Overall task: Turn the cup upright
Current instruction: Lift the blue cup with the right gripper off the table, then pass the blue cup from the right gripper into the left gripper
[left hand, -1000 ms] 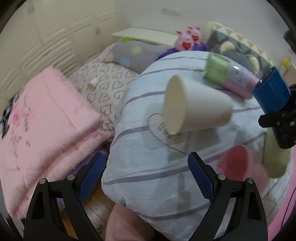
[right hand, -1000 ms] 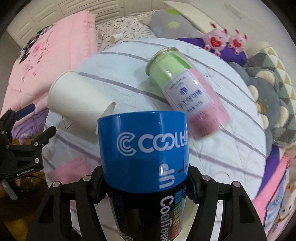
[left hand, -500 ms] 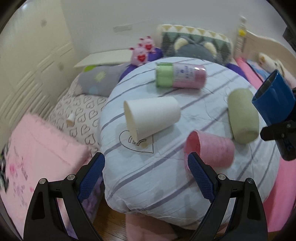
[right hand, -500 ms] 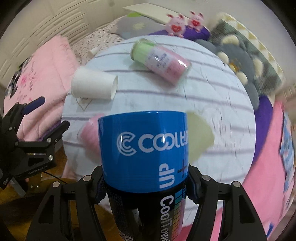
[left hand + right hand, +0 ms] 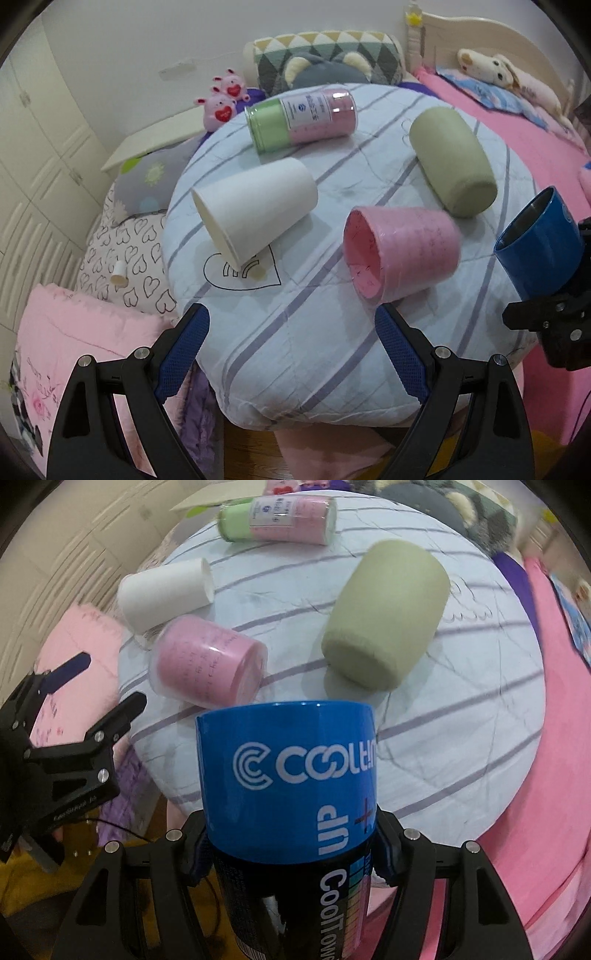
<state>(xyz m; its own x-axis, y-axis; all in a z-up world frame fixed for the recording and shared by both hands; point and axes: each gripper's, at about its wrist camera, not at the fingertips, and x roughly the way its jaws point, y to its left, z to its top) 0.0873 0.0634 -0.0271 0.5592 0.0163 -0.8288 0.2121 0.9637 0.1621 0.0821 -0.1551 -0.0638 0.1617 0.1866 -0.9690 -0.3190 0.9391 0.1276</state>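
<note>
Mid-task: right gripper had fingers clamped on the blue cup, carried off the edge of the striped cushion, mouth tilted up and away, long axis leaning, not vertical. Next prob. needed setting it upright on the cushion w/o tipping. Left gripper fingers were apart, empty.

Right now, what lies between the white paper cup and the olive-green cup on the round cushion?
Nothing stands in the direct line; only bare striped cushion separates the white paper cup from the olive-green cup. The pink cup lies nearer the camera. The left wrist view shows this.
</note>
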